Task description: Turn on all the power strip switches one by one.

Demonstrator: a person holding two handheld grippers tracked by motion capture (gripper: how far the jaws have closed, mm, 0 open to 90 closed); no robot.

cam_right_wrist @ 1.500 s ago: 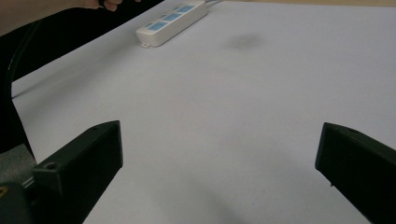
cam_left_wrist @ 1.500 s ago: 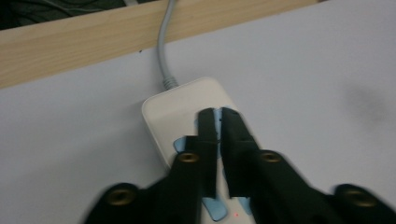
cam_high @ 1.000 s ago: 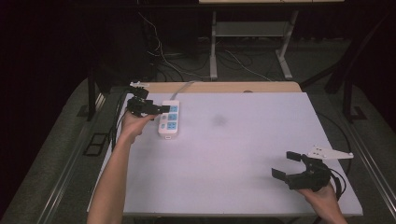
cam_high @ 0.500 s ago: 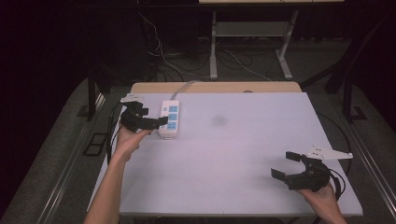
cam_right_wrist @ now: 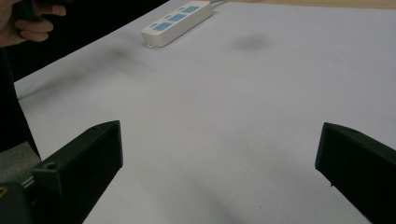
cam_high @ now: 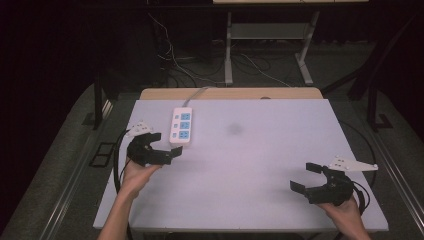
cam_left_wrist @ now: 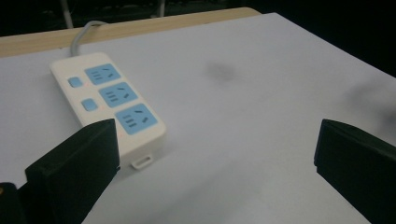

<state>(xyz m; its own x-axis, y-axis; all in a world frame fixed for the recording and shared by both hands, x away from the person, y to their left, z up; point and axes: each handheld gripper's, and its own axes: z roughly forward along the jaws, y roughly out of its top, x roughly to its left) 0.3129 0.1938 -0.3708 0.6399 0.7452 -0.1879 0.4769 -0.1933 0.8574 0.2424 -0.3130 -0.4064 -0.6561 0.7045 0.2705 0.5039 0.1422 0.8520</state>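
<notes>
High view: the left gripper [cam_high: 159,145] is hovering at the table's [cam_high: 250,165] left edge with its jaws spread apart, gripping nothing. Just beside it, the white power strip [cam_high: 181,126] with blue sockets is lying flat near the far-left corner. The right gripper [cam_high: 305,176] is sitting well apart, near the front-right corner, jaws gaping wide and empty.

The strip [cam_high: 181,126] is cream-white with three blue socket faces and two small blue buttons; its cable [cam_left_wrist: 80,36] looks grey. The table [cam_high: 260,165] is pale lilac-white with a faint dark smudge [cam_high: 234,129], and its far edge is tan. Both grippers [cam_high: 159,148] [cam_high: 306,178] are black.
</notes>
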